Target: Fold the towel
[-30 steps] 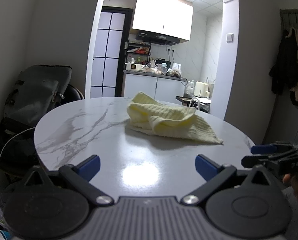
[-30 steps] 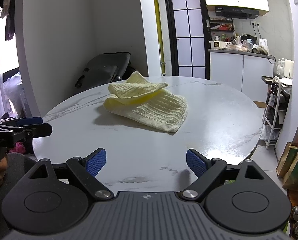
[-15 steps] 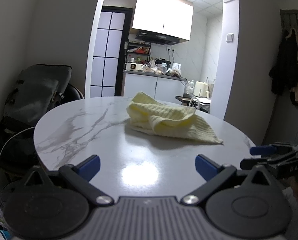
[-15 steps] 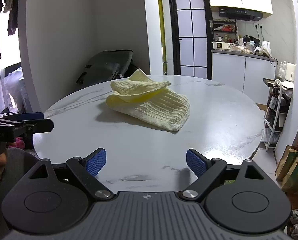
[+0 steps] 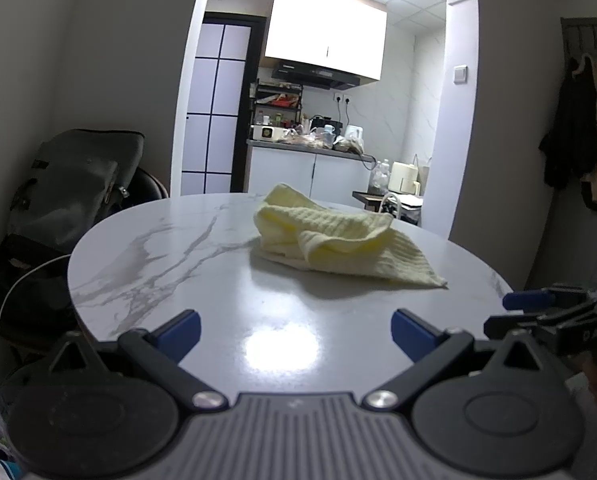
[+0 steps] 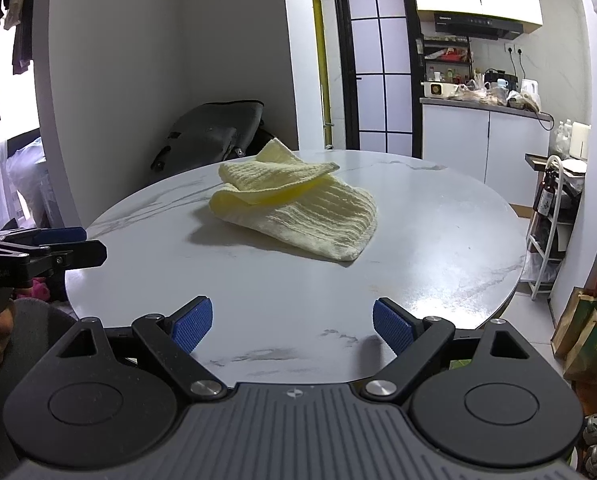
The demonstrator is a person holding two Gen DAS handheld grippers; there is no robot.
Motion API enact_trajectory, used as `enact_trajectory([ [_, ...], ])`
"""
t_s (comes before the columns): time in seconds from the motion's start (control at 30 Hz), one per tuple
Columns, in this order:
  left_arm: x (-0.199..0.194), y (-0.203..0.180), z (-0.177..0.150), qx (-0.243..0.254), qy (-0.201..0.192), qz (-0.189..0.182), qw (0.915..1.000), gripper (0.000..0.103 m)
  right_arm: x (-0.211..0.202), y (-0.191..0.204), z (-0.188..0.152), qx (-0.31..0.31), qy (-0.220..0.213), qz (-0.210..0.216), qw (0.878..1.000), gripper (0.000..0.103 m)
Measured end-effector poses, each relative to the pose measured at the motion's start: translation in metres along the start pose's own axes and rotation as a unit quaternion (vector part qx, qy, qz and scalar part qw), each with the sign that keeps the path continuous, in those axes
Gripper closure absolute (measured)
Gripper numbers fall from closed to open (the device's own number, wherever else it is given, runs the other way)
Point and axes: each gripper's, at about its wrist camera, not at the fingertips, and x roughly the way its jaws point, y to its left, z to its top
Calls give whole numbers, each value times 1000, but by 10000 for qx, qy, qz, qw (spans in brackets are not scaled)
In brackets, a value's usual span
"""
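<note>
A pale yellow waffle-weave towel [image 5: 338,242] [image 6: 298,208] lies crumpled and loosely doubled over near the middle of a round white marble table [image 5: 202,280] [image 6: 438,240]. My left gripper [image 5: 296,330] hovers over the near table edge, open, with nothing between its blue pads. My right gripper [image 6: 292,322] is likewise open and empty at the near edge, well short of the towel. Each gripper shows from the side in the other's view: the right one at the right edge of the left wrist view, the left one at the left edge of the right wrist view.
A grey bag [image 5: 74,184] [image 6: 214,128] rests on a chair behind the table against the wall. A kitchen counter [image 5: 310,148] lies beyond the archway. A wire rack [image 6: 550,224] and paper bags [image 6: 586,328] stand on the floor to the right.
</note>
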Motion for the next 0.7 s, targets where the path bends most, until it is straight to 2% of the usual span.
enact_trajectory([
  [0.7,3,2,1,-98,60,56,9999,0,10,-9,3,62,61,37,10000,12],
])
